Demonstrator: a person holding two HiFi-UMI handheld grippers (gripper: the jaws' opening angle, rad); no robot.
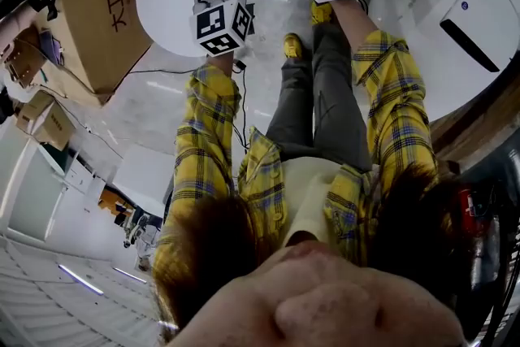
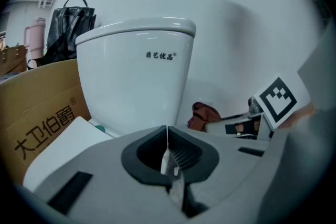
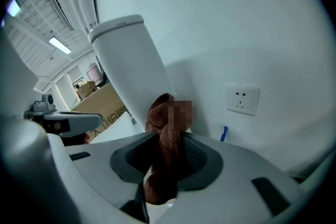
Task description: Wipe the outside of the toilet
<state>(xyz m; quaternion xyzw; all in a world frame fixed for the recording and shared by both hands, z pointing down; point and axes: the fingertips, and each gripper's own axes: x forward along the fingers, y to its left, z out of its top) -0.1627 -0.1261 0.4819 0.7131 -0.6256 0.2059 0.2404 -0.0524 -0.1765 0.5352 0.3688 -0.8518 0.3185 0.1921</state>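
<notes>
Right claw (image 3: 167, 150) is sitting closest to its lens, jaws pinching a brown cloth (image 3: 160, 118); cloth is standing up between them in a bunched roll, its free end poking forward past the tips; a blur patch is lying over part of it.

Toilet tank (image 3: 131, 65) is rising ahead and to the left of that claw, upright, long axis running top to bottom; its side wall is facing the cloth, the two apart, gap hard to judge; wall socket (image 3: 243, 98) is showing off to the right.

Left claw (image 2: 168, 157) is pointing square at the tank front, jaws pressed together with nothing between; cardboard box (image 2: 42, 113) is leaning just beside the tank on the left.

Judgement: left claw is looking nearer the tank, but the cloth is riding in the right; the coming wipe is depending on swinging the right claw leftward onto the side wall, then stroking along the tall axis.
</notes>
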